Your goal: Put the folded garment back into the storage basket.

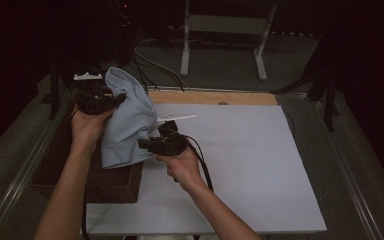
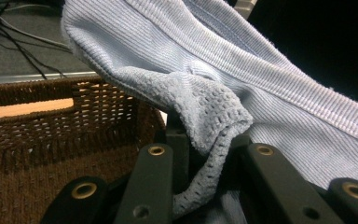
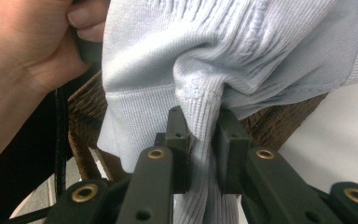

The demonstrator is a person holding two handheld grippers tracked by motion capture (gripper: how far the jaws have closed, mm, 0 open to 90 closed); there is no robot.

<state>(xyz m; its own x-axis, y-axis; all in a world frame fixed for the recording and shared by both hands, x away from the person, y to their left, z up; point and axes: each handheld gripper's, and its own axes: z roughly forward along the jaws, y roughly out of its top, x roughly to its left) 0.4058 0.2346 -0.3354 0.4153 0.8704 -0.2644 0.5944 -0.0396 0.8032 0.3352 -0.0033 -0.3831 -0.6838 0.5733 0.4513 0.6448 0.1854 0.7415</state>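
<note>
1. A pale grey table [image 1: 240, 165] with a strip of bare wood along its far edge fills the middle of the high view; dark floor and cables lie beyond it.
2. A brown wicker basket [image 1: 112, 182] sits at the table's left edge, its woven wall and handle slot plain in the left gripper view.
3. A light blue knitted garment [image 1: 127, 125] hangs in the air above the basket, stretched between the two grippers, its lower end draped over the basket's rim.
4. The left gripper [image 1: 100, 100], held up at the far left, has its jaws nearly closed on a bunched fold of the garment's upper edge.
5. The right gripper [image 1: 152, 144], lower and nearer the table's middle, pinches a gathered ridge of the same garment between narrow jaws; the left hand [image 3: 23, 51] shows just beside the cloth in the right gripper view.
</note>
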